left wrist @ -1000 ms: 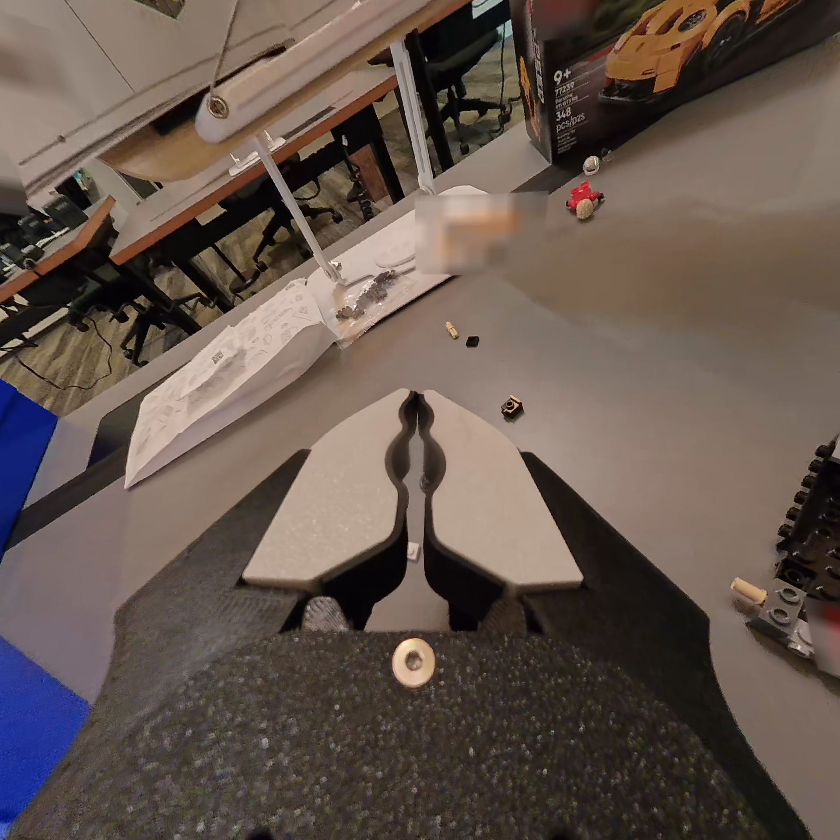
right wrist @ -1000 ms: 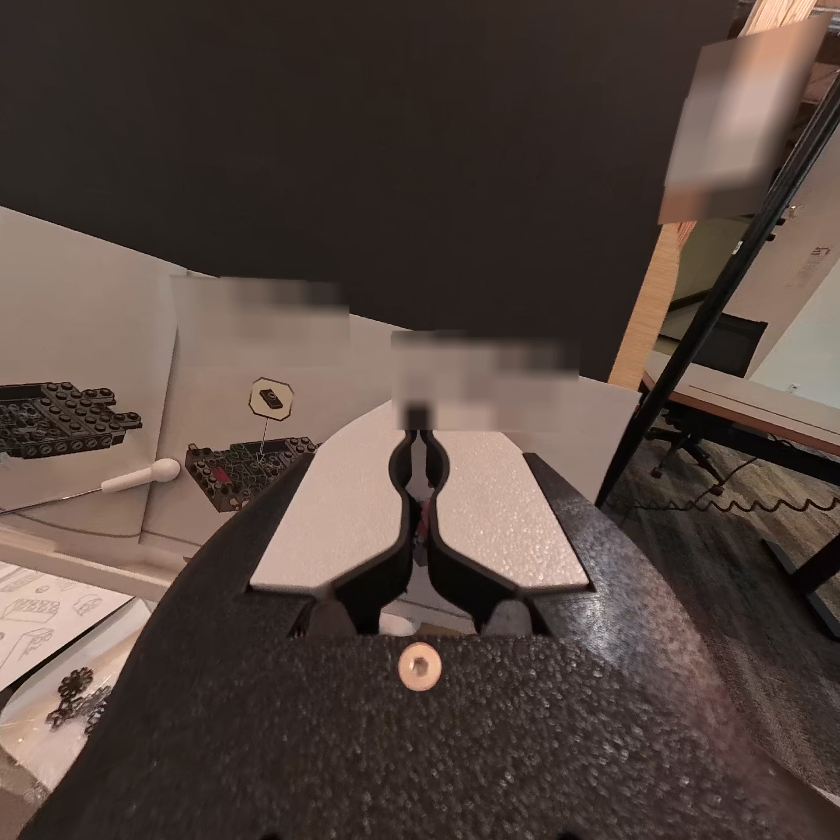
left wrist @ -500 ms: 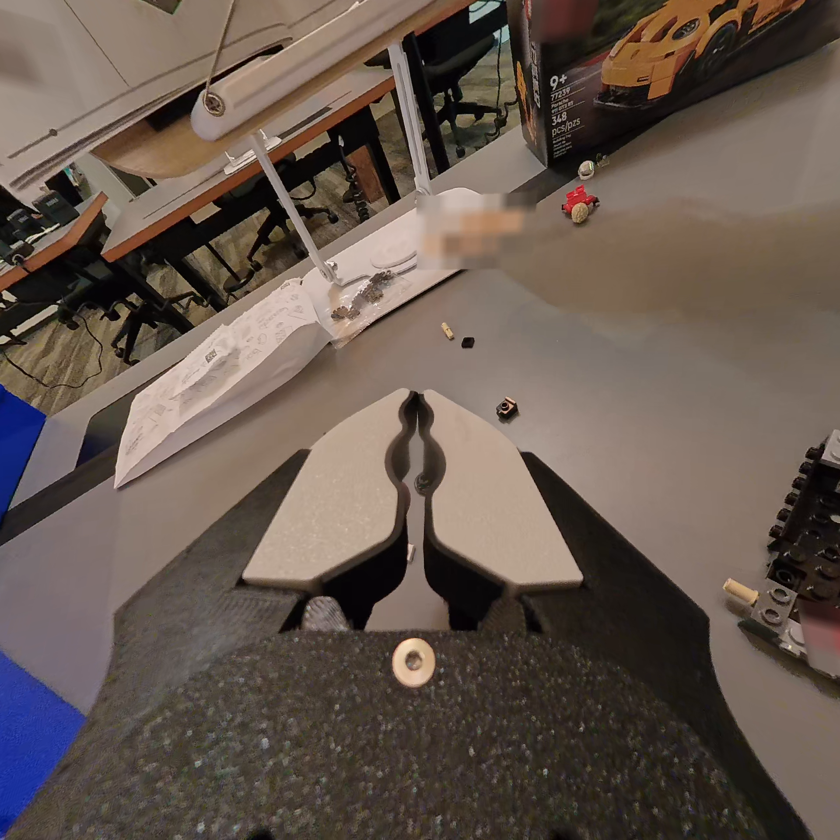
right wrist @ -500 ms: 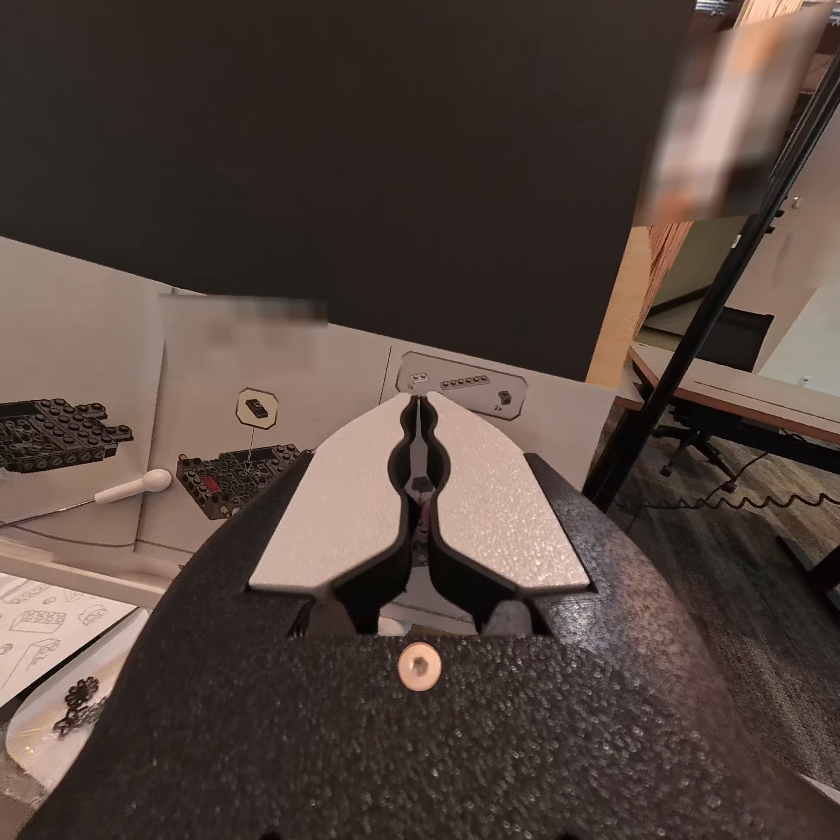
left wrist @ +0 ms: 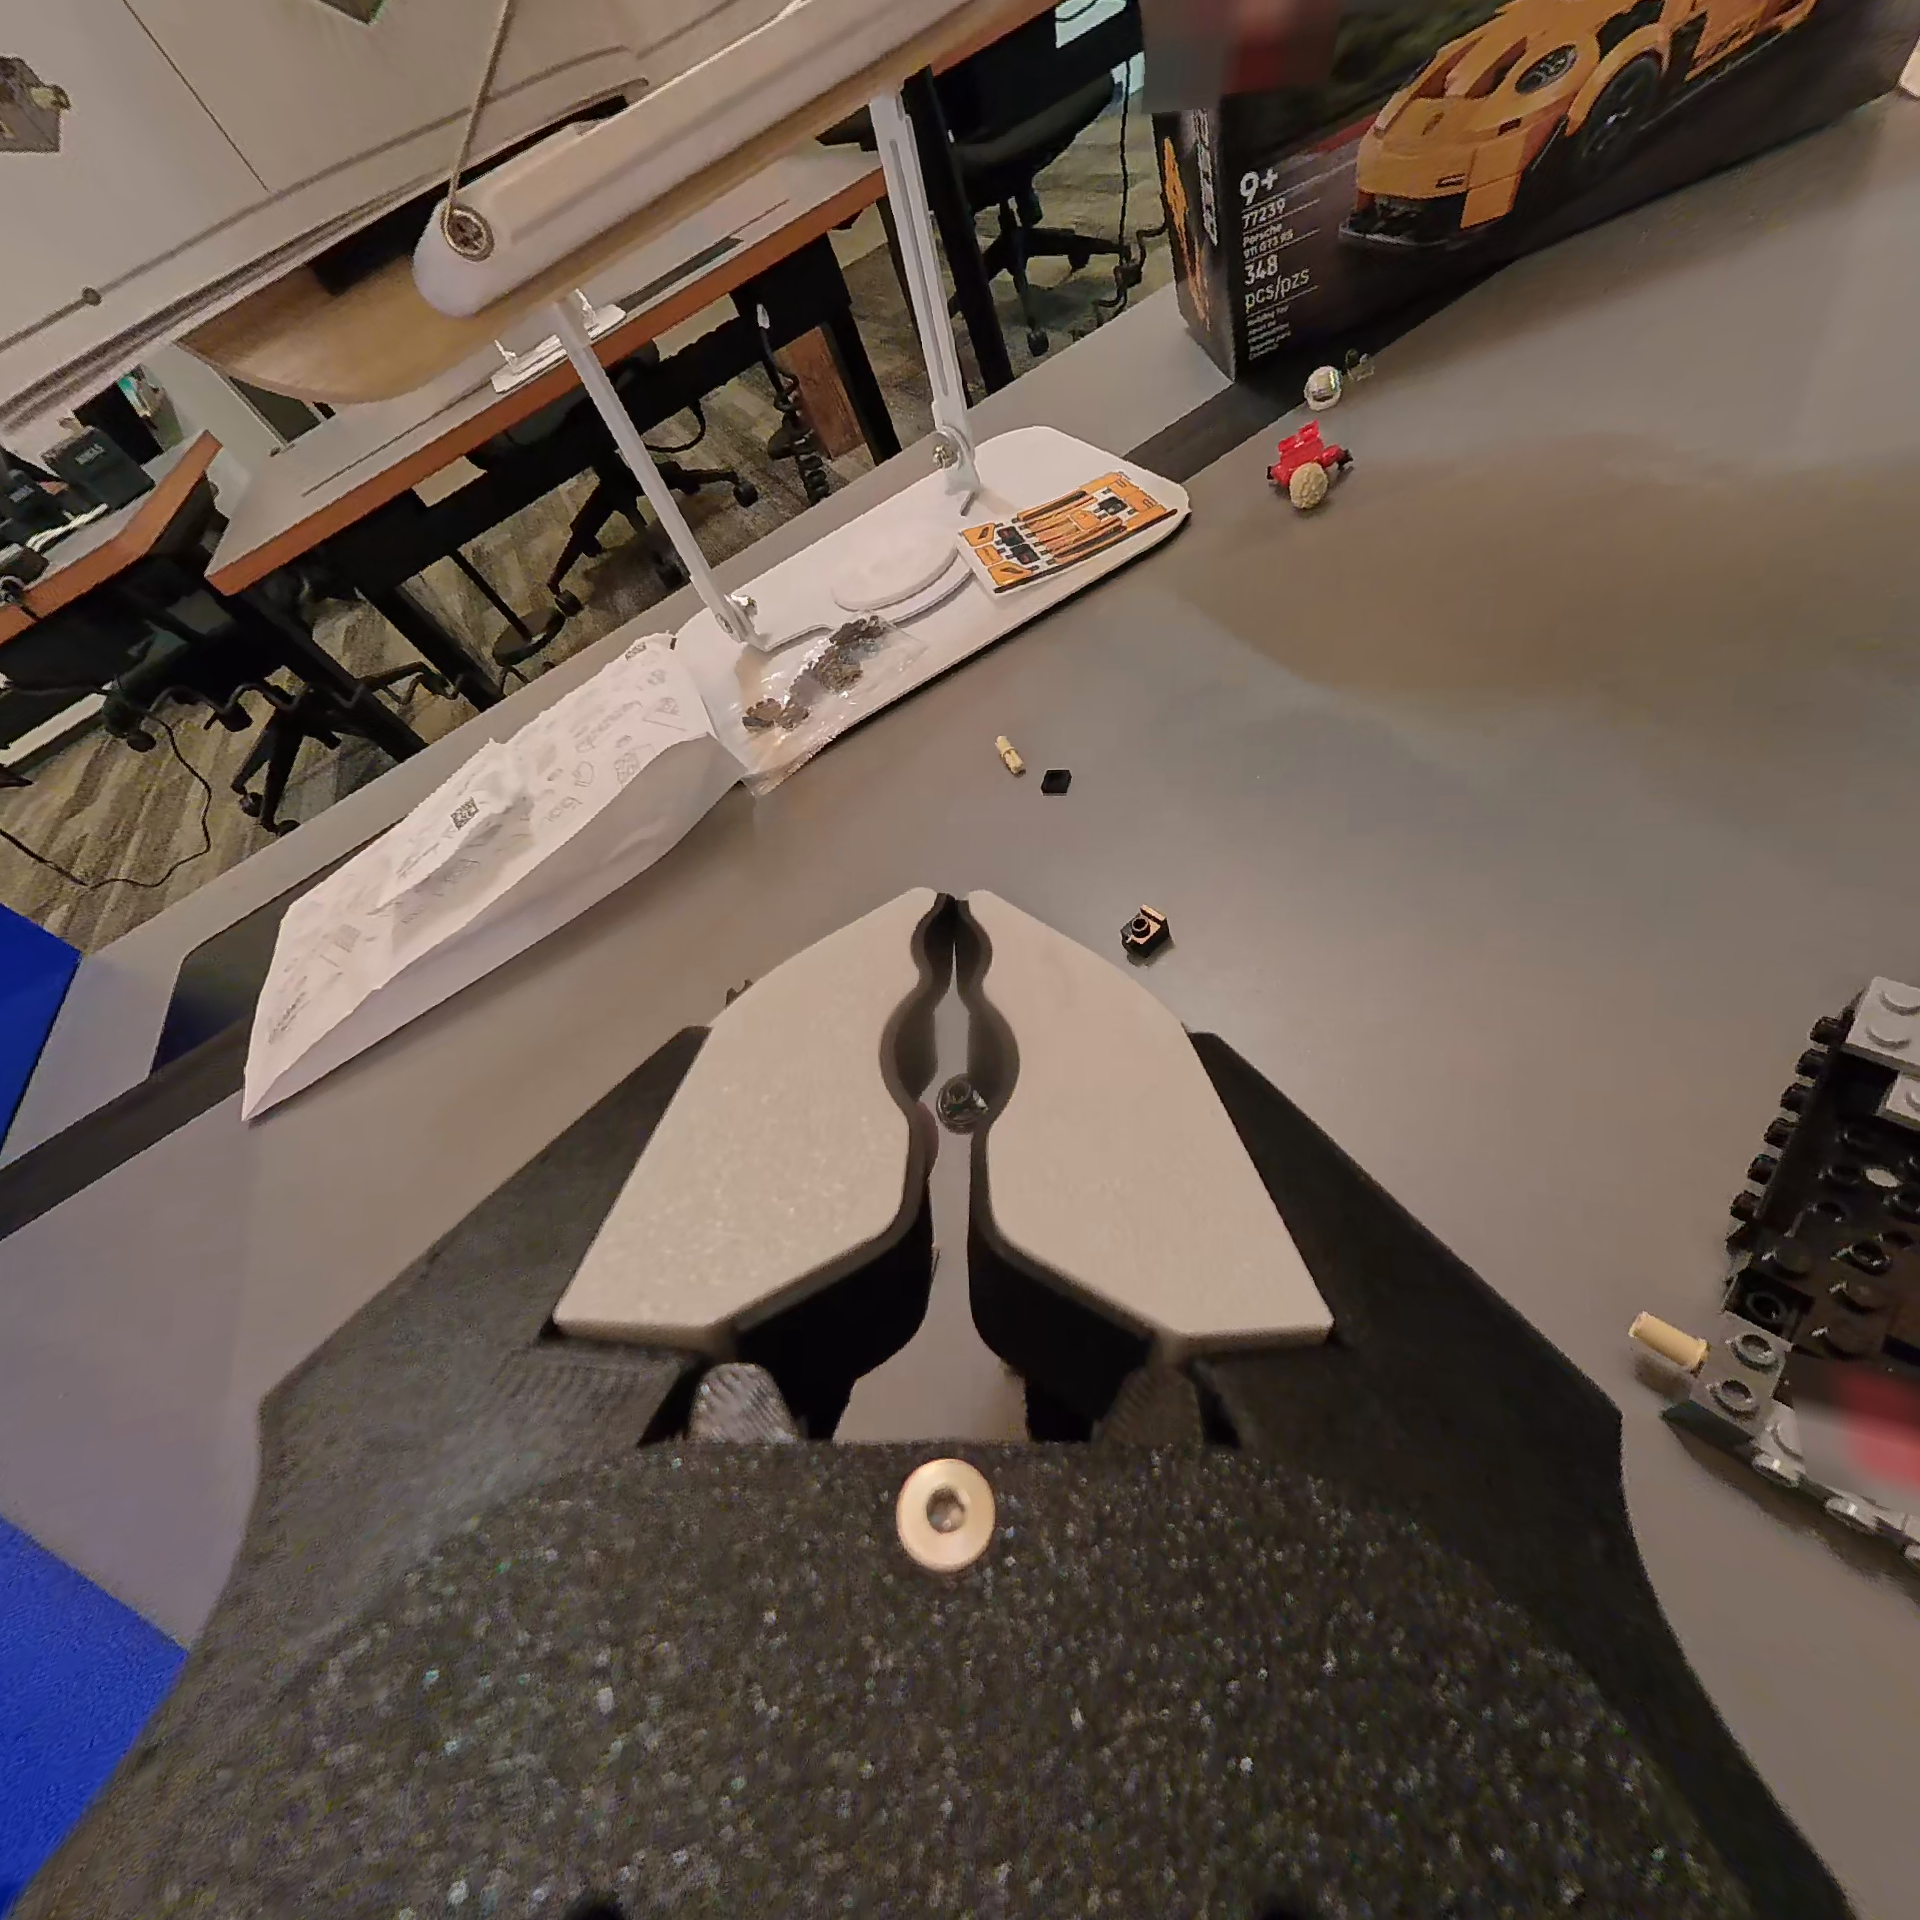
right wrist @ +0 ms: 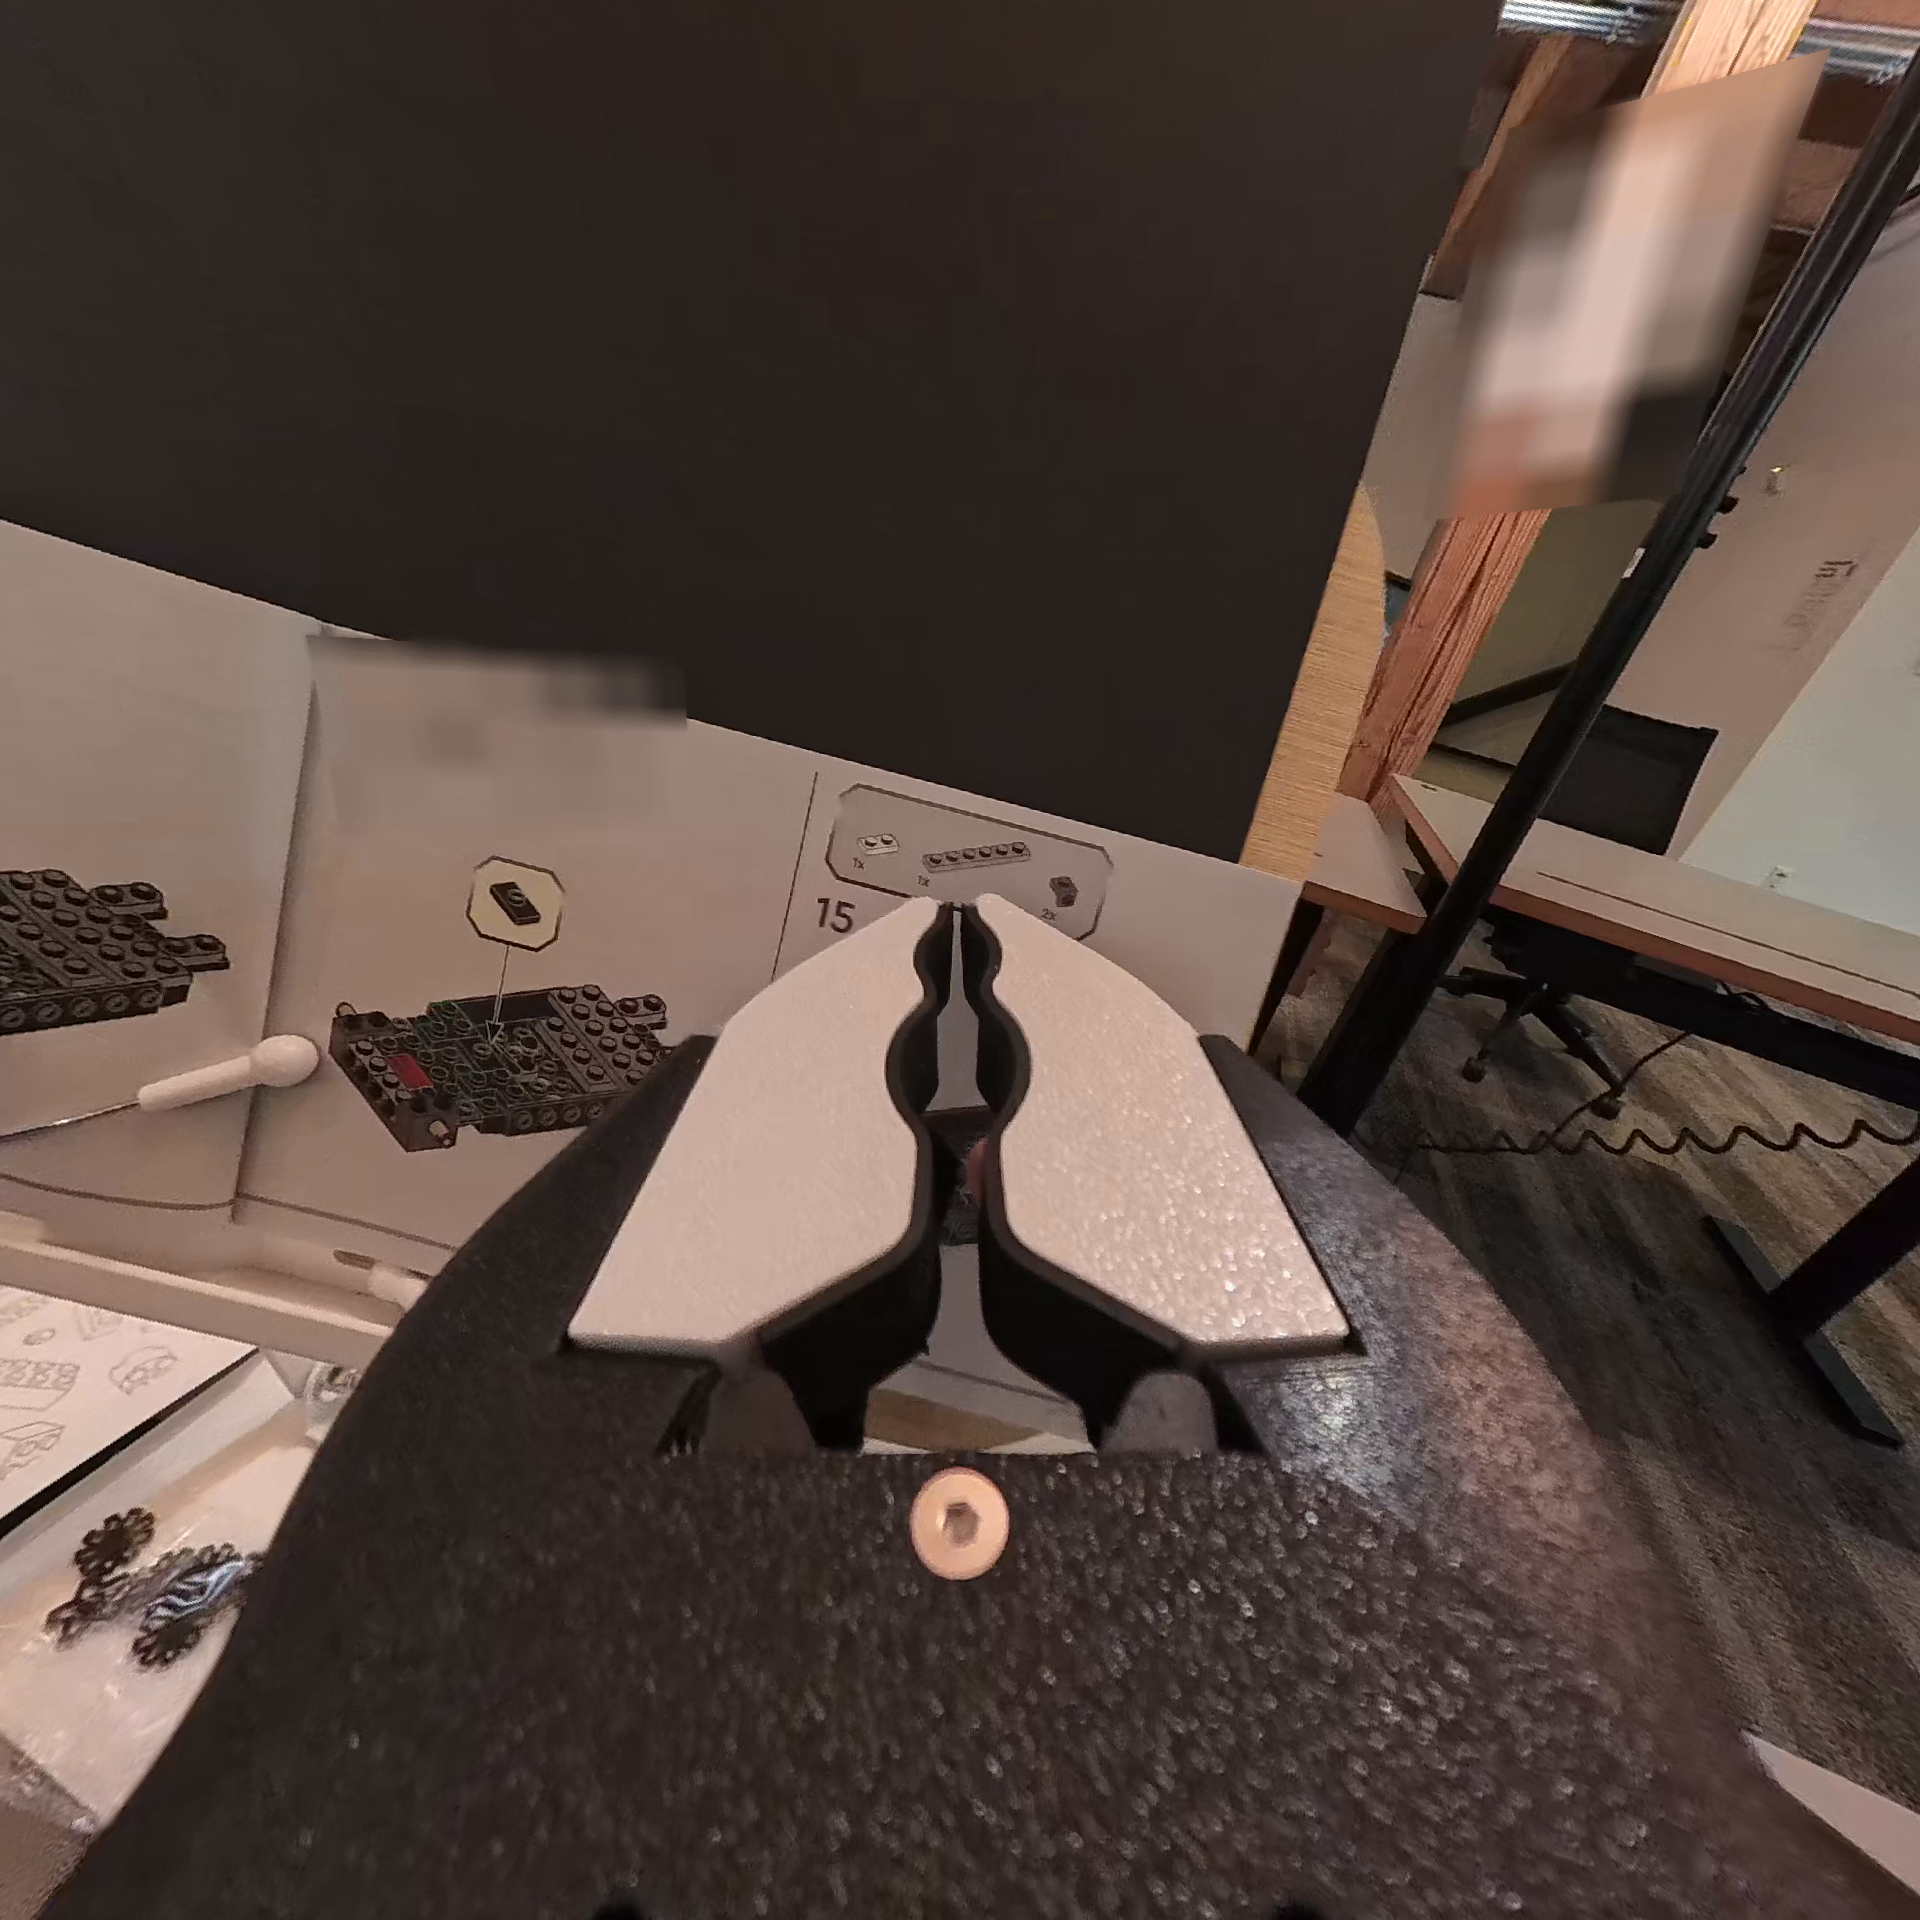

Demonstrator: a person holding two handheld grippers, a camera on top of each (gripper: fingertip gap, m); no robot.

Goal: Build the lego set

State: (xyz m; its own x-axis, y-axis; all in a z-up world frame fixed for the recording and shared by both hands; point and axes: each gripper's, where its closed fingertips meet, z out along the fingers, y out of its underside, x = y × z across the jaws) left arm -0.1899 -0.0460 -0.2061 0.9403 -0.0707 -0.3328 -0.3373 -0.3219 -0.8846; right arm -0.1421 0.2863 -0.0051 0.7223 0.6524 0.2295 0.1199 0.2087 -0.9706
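left gripper closed; right gripper closed, facing booklet.

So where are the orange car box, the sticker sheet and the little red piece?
Orange car box (left wrist: 1558, 177), left wrist view, its front face.
Sticker sheet (left wrist: 1070, 528), left wrist view, its middle.
Little red piece (left wrist: 1304, 454), left wrist view, its red top.

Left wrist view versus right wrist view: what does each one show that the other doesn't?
Only the left wrist view shows the grey tabletop, the black studded lego base, the loose small black lego piece, the tan peg and the orange-car lego box. Only the right wrist view shows the open instruction booklet's building diagrams below a dark panel, and a black pole. Both show the clear bag of small black parts, the printed white paper sheet and closed jaws.
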